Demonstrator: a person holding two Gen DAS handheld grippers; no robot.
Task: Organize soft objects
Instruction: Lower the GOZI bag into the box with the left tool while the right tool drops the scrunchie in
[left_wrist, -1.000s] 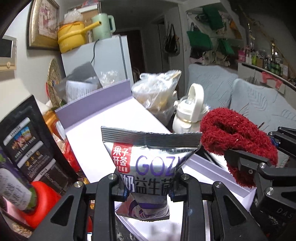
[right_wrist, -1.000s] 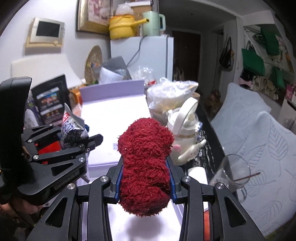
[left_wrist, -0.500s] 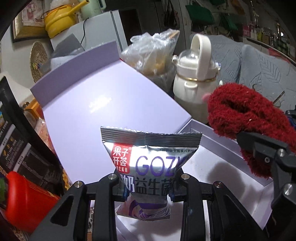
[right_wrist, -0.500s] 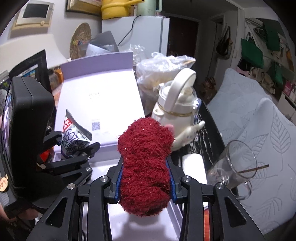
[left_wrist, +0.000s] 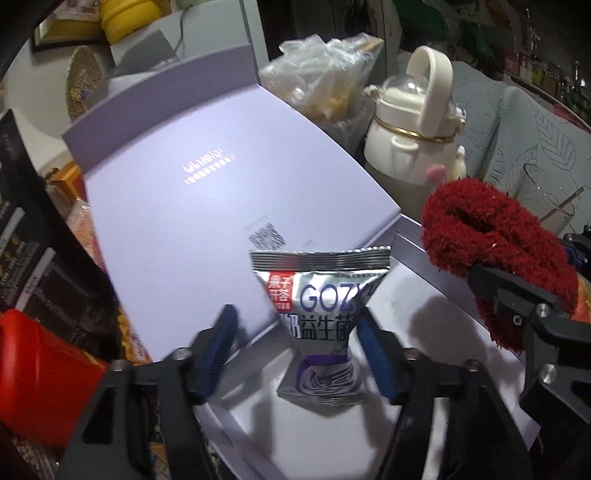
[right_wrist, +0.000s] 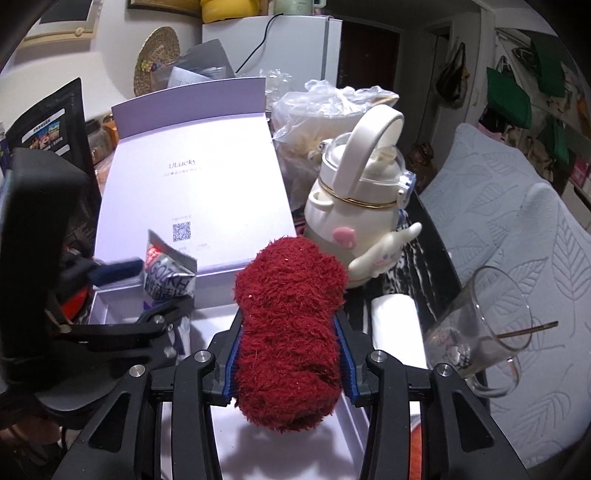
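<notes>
A silver snack packet (left_wrist: 317, 325) stands in the open white box (left_wrist: 424, 310), just in front of its raised lilac lid (left_wrist: 221, 206). My left gripper (left_wrist: 295, 317) is opening. Its jaws stand wide around the packet, the left pad well clear and the right pad (left_wrist: 369, 350) beside it. From the right wrist view the packet (right_wrist: 168, 280) shows at the left between the left gripper's fingers (right_wrist: 166, 314). My right gripper (right_wrist: 289, 325) is starting to open, with its pads still against a red fluffy bundle (right_wrist: 288, 332) held over the box's right part.
A white kettle-shaped bottle (right_wrist: 362, 206) and a clear plastic bag (right_wrist: 317, 110) stand right of the lid. A tilted glass cup (right_wrist: 480, 325) and a white roll (right_wrist: 395, 325) lie right of the box. A red container (left_wrist: 40, 373) and dark packages crowd the left side.
The left jaws have sprung apart and let the packet go, which now sits lower in the box. Both grippers have sunk toward the box. The red bundle stays between the right pads.
</notes>
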